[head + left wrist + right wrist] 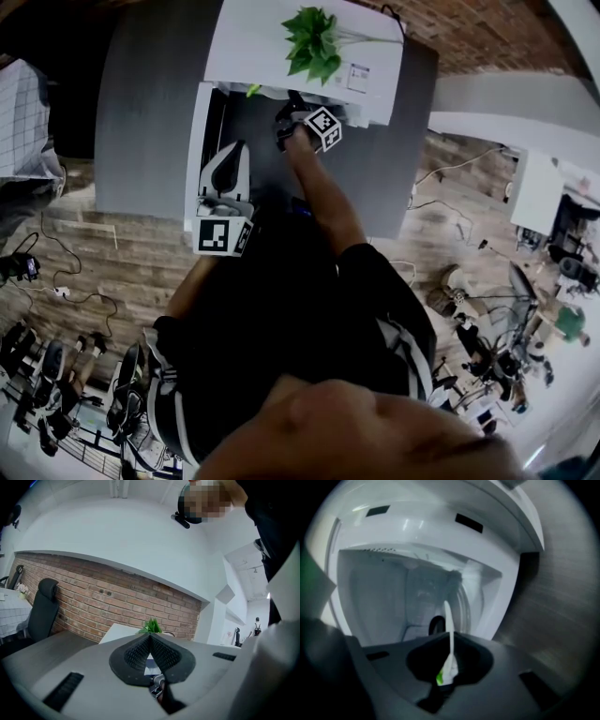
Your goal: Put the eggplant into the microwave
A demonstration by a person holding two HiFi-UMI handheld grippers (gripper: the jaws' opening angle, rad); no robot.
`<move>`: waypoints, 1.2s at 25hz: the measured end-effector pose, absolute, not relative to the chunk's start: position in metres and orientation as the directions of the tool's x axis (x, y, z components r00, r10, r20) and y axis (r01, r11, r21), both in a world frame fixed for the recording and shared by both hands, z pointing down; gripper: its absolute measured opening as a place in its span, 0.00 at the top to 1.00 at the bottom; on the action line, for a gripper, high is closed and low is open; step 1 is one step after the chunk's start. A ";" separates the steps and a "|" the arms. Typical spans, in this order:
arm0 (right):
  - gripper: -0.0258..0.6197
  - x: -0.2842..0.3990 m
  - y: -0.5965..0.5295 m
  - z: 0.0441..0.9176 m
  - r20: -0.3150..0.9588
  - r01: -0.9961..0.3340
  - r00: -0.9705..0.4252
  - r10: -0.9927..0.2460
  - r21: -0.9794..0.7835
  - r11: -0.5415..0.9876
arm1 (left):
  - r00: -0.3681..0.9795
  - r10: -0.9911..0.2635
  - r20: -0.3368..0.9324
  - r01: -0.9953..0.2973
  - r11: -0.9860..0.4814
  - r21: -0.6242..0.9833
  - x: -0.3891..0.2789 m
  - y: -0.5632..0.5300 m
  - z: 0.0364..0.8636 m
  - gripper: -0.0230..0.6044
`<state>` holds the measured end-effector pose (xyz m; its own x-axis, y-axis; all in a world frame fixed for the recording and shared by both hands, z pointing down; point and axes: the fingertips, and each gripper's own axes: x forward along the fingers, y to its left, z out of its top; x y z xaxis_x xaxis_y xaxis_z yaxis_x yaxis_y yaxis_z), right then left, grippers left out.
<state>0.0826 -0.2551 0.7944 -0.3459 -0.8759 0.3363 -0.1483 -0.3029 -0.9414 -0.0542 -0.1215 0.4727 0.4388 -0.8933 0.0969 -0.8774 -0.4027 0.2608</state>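
The white microwave (375, 66) stands on a grey table (150, 112) with its door (200, 141) swung open to the left. My right gripper (287, 120) reaches into the opening. In the right gripper view its jaws (451, 637) are shut on a thin pale and green bit, the eggplant's stem end. The eggplant's dark rounded body (436, 625) shows just past the tips, inside the white cavity (379, 597). My left gripper (232, 155) hovers beside the open door, and its jaws (150, 636) are shut with nothing visible between them.
A green plant (314, 42) sits on top of the microwave and also shows in the left gripper view as leaves (151, 626). A brick wall (117, 597) runs behind the table, with a black office chair (42, 611) at the left. Cables and gear lie on the wooden floor (94, 262).
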 end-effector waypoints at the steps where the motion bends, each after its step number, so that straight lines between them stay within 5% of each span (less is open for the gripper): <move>1: 0.90 0.083 -0.256 0.795 0.338 -0.152 -0.346 -0.875 -0.941 -0.303 | 0.440 -0.892 0.100 -0.877 -0.403 0.263 -0.053 -0.122 0.474 0.91; 22: 0.90 0.084 -0.268 0.793 0.370 -0.255 -0.376 -0.850 -0.923 -0.289 | 0.457 -0.882 0.116 -0.868 -0.413 0.274 -0.047 -0.129 0.482 0.91; 30: 0.76 0.082 -0.268 0.782 0.379 -0.359 -0.385 -0.841 -0.901 -0.242 | 0.459 -0.881 0.113 -0.867 -0.416 0.274 -0.045 -0.127 0.481 0.91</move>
<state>0.0824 -0.2676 0.7819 -0.3851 -0.8413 0.3794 -0.3589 -0.2422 -0.9014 -0.0451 -0.1268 0.4809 0.4591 -0.8811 0.1135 -0.8669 -0.4163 0.2742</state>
